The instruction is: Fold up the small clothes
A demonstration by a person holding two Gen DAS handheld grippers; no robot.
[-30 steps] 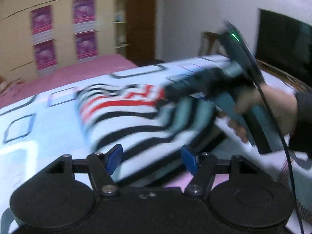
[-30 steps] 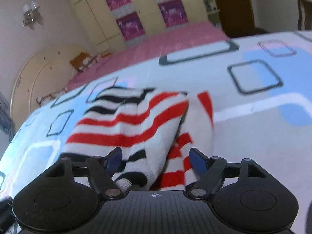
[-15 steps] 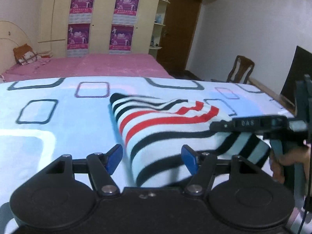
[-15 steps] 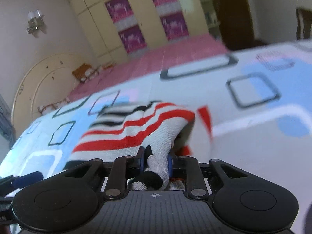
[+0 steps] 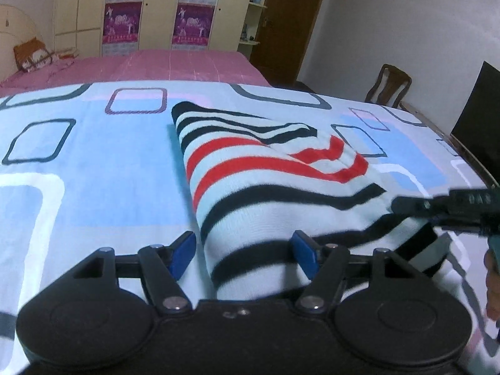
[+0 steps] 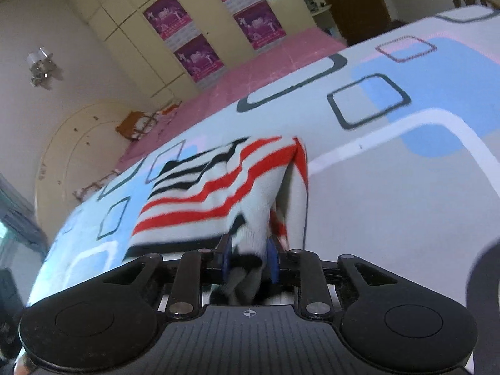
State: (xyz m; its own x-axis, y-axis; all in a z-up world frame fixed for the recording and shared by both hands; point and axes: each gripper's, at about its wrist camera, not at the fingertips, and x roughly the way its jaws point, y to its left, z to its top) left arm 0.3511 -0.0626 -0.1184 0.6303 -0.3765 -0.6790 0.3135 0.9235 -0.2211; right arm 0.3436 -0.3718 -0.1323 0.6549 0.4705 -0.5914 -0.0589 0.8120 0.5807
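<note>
A small white garment with black and red stripes [image 5: 265,181] lies folded over on the patterned blue and white bedsheet [image 5: 93,172]. My left gripper [image 5: 243,254] hovers open over its near end, the blue pads wide apart and the cloth running between them untouched. In the right wrist view my right gripper [image 6: 248,257] has its blue pads pressed on a bunched edge of the garment [image 6: 212,197], which lifts off the sheet [image 6: 406,218]; its jaws are opening slightly with the cloth still between them. Its black fingers [image 5: 437,206] enter the left view from the right.
A hand [image 5: 492,268] holds the right gripper at the frame's right edge. Beyond the sheet are a pink bed [image 5: 156,65], a wardrobe with purple posters [image 5: 156,9], a wooden chair [image 5: 387,84] and a dark screen [image 5: 478,118].
My right gripper went from open to shut on the garment's edge and raised it. The left gripper rolled level and shifted, staying open over the cloth.
</note>
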